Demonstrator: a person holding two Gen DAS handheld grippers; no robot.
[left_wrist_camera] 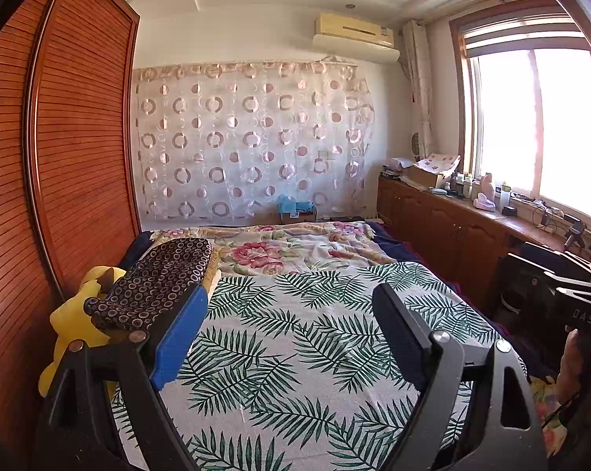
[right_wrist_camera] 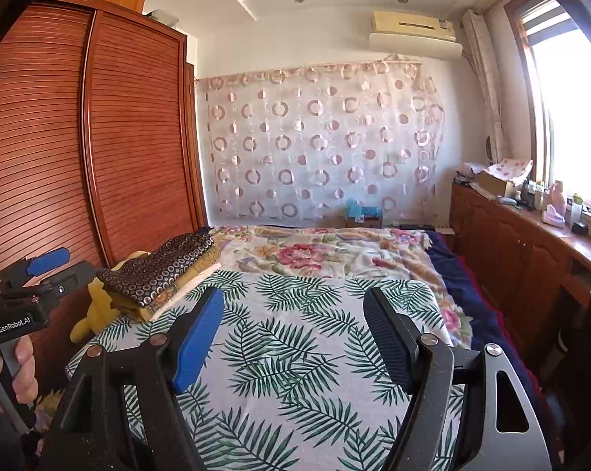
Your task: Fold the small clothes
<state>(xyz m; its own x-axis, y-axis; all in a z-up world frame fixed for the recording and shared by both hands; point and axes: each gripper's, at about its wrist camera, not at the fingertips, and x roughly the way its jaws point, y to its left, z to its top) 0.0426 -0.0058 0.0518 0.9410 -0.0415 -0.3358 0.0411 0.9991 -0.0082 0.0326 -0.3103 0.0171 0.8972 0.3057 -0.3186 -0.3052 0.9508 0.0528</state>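
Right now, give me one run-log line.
left gripper: open, empty | right gripper: open, empty | folded stack: far-left on bed | leaf-print cloth: flat

Green-fern sheet (left_wrist_camera: pixel 295 353), perhaps navy ring-dotted cloth (left_wrist_camera: pixel 158 282)

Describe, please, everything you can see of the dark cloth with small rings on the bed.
The dark ring-patterned cloth looks like thin woven fabric, navy or black with small pale circles. It is folded flat and lies on top of a small stack of folded pieces, yellowish and white beneath, at the left edge of the bed. A yellow plush toy sits beside it. No gripper touches it.
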